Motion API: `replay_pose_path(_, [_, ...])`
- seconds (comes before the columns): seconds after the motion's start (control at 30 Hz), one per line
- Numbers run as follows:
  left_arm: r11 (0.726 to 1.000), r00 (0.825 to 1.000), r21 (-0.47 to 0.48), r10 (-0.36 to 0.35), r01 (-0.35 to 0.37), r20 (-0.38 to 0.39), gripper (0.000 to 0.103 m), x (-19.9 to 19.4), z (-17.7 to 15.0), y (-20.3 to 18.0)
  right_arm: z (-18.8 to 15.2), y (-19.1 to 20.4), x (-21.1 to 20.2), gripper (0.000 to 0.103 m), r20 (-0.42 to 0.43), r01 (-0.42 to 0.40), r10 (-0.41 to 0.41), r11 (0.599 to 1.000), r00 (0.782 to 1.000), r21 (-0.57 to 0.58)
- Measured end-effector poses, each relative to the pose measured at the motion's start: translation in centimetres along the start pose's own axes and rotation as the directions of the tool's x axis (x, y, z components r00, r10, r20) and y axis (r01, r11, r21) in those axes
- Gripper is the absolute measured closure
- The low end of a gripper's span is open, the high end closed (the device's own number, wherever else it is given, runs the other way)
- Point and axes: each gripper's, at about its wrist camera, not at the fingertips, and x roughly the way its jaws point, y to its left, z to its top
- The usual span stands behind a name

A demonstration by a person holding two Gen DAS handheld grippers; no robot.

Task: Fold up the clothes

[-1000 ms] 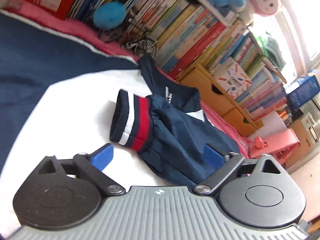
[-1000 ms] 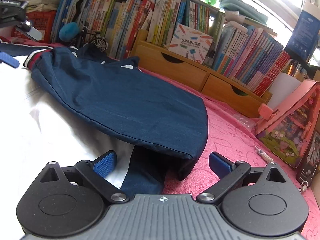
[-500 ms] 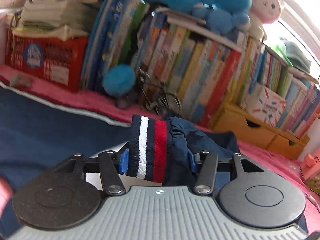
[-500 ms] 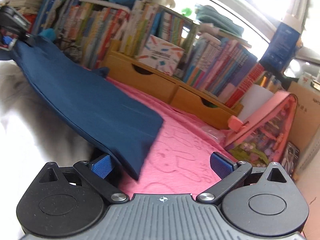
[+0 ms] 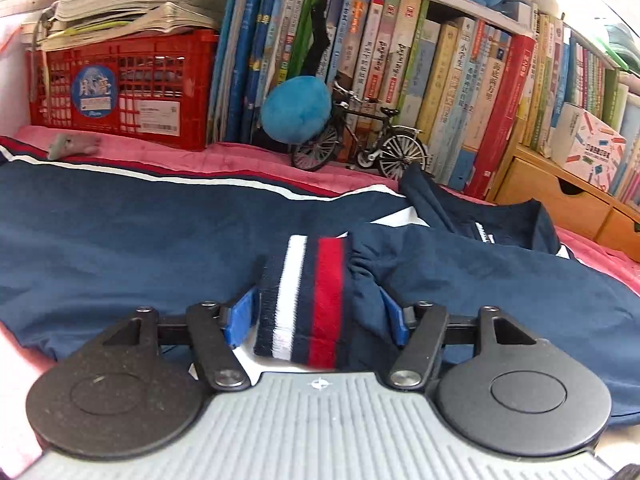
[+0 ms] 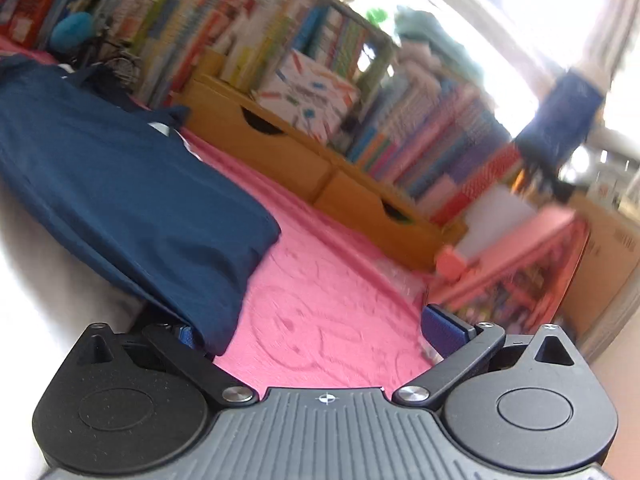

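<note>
navy jacket point(image 5: 120, 248) lying spread across the middle of the frame on the pink blanket point(image 6: 320, 312) | striped cuff point(image 5: 304, 300) sitting lower centre between the left gripper point(image 5: 316, 320) pads, jaws just opening, not pressing | right gripper point(image 6: 316, 328) standing wide apart, jacket hem draping over its left pad at lower left

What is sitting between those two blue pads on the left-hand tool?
In the left wrist view, the jacket's striped cuff lies between the left gripper and its blue pads. The jaws have just been opening, leaving a small gap on both sides.
</note>
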Motion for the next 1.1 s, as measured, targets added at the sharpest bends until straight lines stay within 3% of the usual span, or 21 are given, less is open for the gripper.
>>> replay_pose_path(0.07, [0.998, 1.000, 0.051, 0.026, -0.026, -0.015, 0.031, 0.3, -0.1, -0.8, -0.4, -1.0, 0.5, 0.001, -0.030, -0.032, 0.033, 0.998, 0.999, 0.045])
replay_pose_path(0.17, [0.993, 0.998, 0.107, 0.056, -0.052, -0.030, 0.029, 0.7, -0.2, -1.7, 0.0, 0.1, -0.6, 0.003, -0.006, -0.015, 0.015, 0.999, 1.000, 0.035])
replay_pose_path(0.23, [0.991, 0.997, 0.122, 0.063, -0.058, -0.035, 0.025, 0.9, -0.3, -2.0, 0.9, 1.1, -1.5, 0.003, 0.025, -0.103, 0.102, 0.994, 0.994, 0.040])
replay_pose_path(0.33, [0.987, 0.996, 0.143, 0.074, -0.068, -0.042, 0.024, 1.2, -0.4, -2.3, 2.5, 3.5, -2.1, 0.003, 0.059, -0.162, 0.162, 0.987, 0.985, -0.006])
replay_pose_path(0.47, [0.986, 0.996, 0.146, 0.084, -0.077, -0.043, 0.022, 1.1, -0.3, -2.5, 2.0, 5.1, -0.9, 0.003, 0.066, -0.027, 0.037, 0.989, 0.997, -0.145])
replay_pose_path(0.53, [0.987, 0.996, 0.144, 0.078, -0.071, -0.045, 0.022, 1.1, -0.3, -2.5, 0.4, 3.0, 0.3, 0.004, 0.067, 0.034, -0.024, 0.987, 0.997, -0.154])
replay_pose_path(0.6, [0.987, 0.997, 0.154, 0.048, -0.039, -0.057, 0.012, 1.2, -0.2, -2.5, -1.2, 0.1, 1.5, 0.001, 0.059, 0.056, -0.049, 0.990, 0.997, -0.132])
replay_pose_path(0.67, [0.984, 0.997, 0.176, 0.043, -0.031, -0.065, 0.008, 1.3, -0.3, -2.8, -1.3, -1.9, 2.6, 0.001, -0.001, -0.023, 0.023, 0.998, 1.000, -0.059])
replay_pose_path(0.83, [0.983, 0.996, 0.178, 0.052, -0.039, -0.067, 0.008, 1.3, -0.2, -2.9, -0.5, 0.2, 1.5, 0.001, 0.014, 0.062, -0.061, 0.983, 0.998, -0.175])
replay_pose_path(1.1, [0.983, 0.996, 0.180, 0.051, -0.038, -0.069, 0.007, 1.3, -0.2, -2.9, 1.2, 2.1, -1.9, 0.001, 0.102, -0.025, 0.044, 0.983, 0.994, -0.182])
